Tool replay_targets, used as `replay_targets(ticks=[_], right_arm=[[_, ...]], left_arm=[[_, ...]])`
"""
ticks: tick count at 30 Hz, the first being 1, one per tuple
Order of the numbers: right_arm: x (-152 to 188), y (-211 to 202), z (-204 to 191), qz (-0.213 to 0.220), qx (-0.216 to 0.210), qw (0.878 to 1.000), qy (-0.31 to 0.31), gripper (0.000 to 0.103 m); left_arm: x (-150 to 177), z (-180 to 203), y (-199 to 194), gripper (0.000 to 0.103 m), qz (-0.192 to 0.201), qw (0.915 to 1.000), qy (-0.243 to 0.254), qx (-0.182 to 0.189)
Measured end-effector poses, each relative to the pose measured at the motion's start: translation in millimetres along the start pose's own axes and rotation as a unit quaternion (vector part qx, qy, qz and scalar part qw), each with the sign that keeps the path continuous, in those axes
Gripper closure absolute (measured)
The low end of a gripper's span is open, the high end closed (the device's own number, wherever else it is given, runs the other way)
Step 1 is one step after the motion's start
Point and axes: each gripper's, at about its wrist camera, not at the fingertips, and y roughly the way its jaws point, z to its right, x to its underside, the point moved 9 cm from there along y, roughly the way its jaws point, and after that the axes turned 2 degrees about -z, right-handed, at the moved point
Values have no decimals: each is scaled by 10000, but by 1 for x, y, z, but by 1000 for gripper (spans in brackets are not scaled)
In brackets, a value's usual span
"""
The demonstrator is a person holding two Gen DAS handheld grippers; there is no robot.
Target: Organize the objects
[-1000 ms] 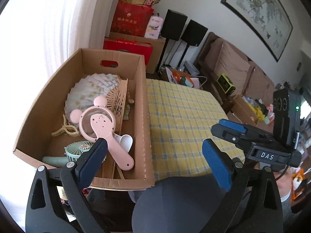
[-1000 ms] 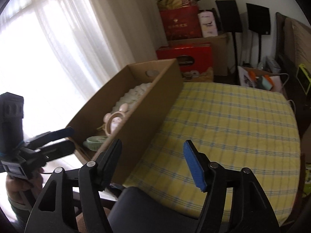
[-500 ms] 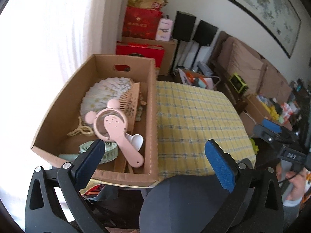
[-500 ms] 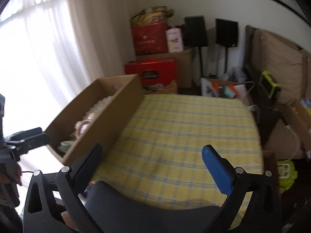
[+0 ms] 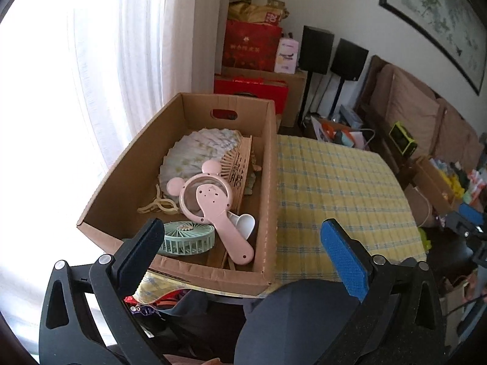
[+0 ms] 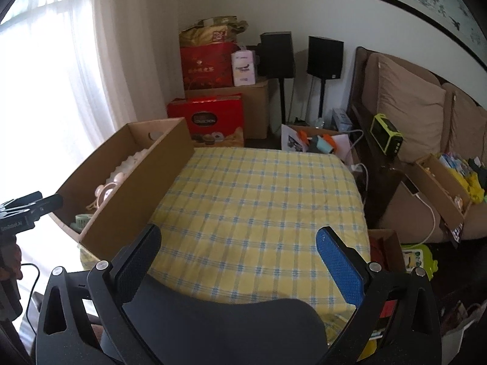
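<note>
A cardboard box [image 5: 271, 164] stands on the left end of a table with a yellow plaid cloth [image 5: 331, 188]. Inside lie a pink mouse-eared hand fan [image 5: 213, 203], a mint mini fan [image 5: 185, 238], a folding paper fan [image 5: 197, 152], a white scoop [image 5: 245, 223] and a beige hair claw [image 5: 158, 205]. My left gripper [image 5: 240, 258] hangs open before the box's near right corner, holding nothing. My right gripper [image 6: 239, 261] stands wide open and empty over the cloth's near edge; the box [image 6: 143, 182] is to its left.
A dark chair back [image 6: 219, 325] sits just under both grippers. Red gift boxes [image 6: 210, 118] and black speakers [image 6: 324, 57] stand behind the table. A brown sofa [image 6: 420, 112] and an open box of clutter [image 6: 450, 182] lie to the right.
Both views have pulled back and tilted away from the box. The right gripper's jaws spread from half open to wide and it swung right, off the box side toward the cloth.
</note>
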Motion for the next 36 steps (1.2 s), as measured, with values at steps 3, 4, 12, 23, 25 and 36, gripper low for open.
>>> replay_targets(ticks=[3, 4, 12, 23, 25, 36], right_arm=[[1, -5, 2, 18, 39, 10000, 46, 0], [1, -6, 3, 17, 65, 10000, 63, 0], [1, -15, 1, 50, 164, 9997, 170, 0], [4, -12, -14, -11, 37, 9999, 137, 0], [5, -11, -16, -19, 23, 9999, 112, 0], [8, -7, -15, -95, 34, 9999, 131, 0]], left_arm=[[-1, 2, -5, 0, 60, 9999, 72, -66], [-1, 4, -7, 0, 81, 9999, 92, -63], [2, 24, -17, 0, 106, 9996, 233, 131], [2, 22, -23, 0, 198, 9990, 318, -225], [2, 21, -22, 0, 194, 9991, 296, -247], [-1, 13, -19, 0, 242, 9979, 327, -501]])
